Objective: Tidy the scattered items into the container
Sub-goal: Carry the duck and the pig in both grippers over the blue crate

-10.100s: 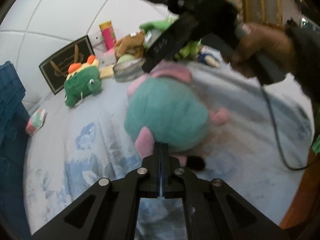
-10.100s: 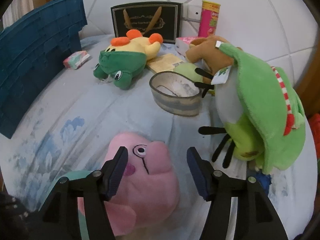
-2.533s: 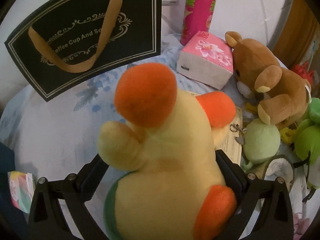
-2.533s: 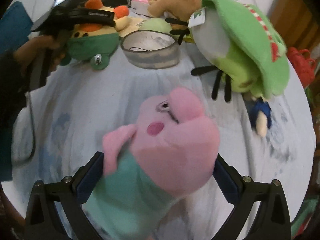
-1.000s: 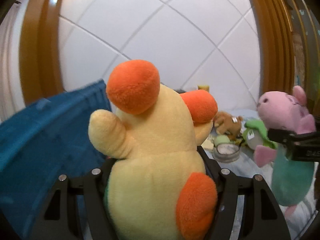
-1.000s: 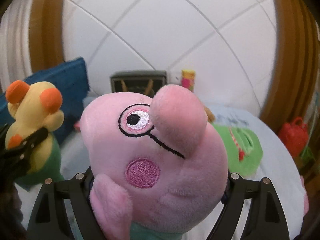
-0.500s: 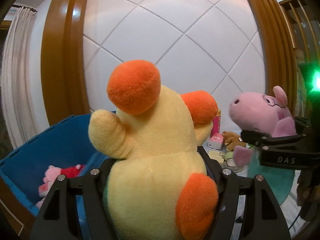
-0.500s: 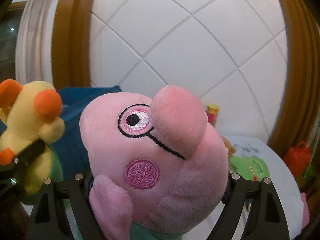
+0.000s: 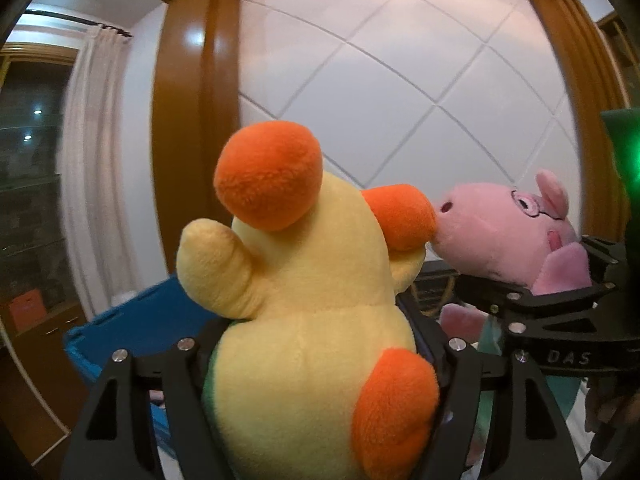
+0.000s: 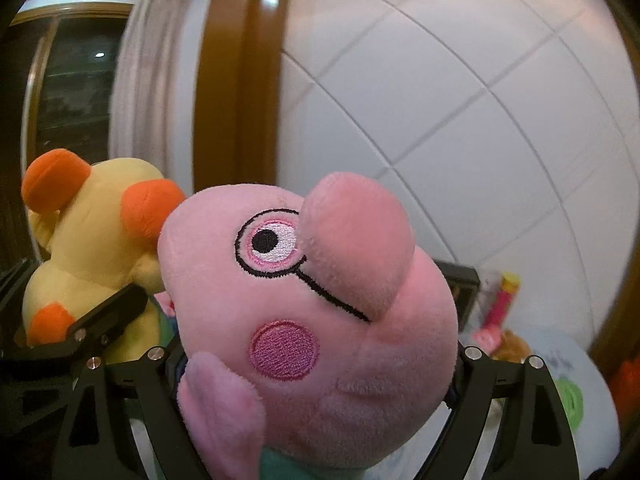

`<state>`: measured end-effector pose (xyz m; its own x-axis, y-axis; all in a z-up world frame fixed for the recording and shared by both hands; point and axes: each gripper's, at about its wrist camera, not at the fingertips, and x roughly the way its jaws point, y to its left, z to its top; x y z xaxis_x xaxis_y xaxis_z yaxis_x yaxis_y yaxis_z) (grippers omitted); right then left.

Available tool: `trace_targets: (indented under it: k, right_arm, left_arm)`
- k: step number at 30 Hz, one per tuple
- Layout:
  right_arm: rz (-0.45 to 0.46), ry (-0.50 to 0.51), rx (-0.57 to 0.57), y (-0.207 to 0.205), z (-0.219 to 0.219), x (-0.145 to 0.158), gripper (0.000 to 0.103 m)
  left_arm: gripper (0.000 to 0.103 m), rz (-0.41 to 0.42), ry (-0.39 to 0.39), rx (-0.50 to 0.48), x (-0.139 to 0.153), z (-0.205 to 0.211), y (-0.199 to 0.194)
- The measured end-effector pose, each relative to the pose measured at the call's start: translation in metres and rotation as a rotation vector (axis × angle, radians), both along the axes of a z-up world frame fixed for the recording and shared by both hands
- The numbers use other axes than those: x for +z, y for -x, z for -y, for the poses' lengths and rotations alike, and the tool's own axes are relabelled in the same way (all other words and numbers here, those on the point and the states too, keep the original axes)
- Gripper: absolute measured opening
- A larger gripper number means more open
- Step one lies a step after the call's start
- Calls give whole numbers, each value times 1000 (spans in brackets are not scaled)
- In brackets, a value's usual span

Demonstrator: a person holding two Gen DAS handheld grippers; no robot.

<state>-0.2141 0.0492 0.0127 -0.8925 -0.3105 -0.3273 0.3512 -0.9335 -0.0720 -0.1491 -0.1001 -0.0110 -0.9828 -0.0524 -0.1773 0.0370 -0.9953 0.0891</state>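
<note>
Both toys have just swung closer together: the left gripper clasps the yellow plush above the blue bin, the right gripper clasps the pink pig, snout touching it, ready for dropping.

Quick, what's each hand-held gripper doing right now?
Left hand-held gripper: shut on the yellow plush toy with orange ears.
Right hand-held gripper: shut on the pink plush pig.
</note>
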Motion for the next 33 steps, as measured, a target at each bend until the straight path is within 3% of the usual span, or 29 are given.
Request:
trace_targets:
  k: [9, 17, 24, 33]
  right_arm:
    - [-7, 12, 86, 29, 54, 19, 89]
    - [10, 16, 99, 58, 115, 43, 90]
    - [83, 24, 100, 94, 158, 38, 91]
    - [135, 6, 88, 113, 191, 21, 92]
  left_arm:
    - [73, 7, 13, 105, 26, 52, 20]
    - [74, 42, 15, 203, 38, 133, 54]
    - [76, 97, 30, 246, 30, 178, 86]
    - [77, 129, 41, 234, 21, 197, 99]
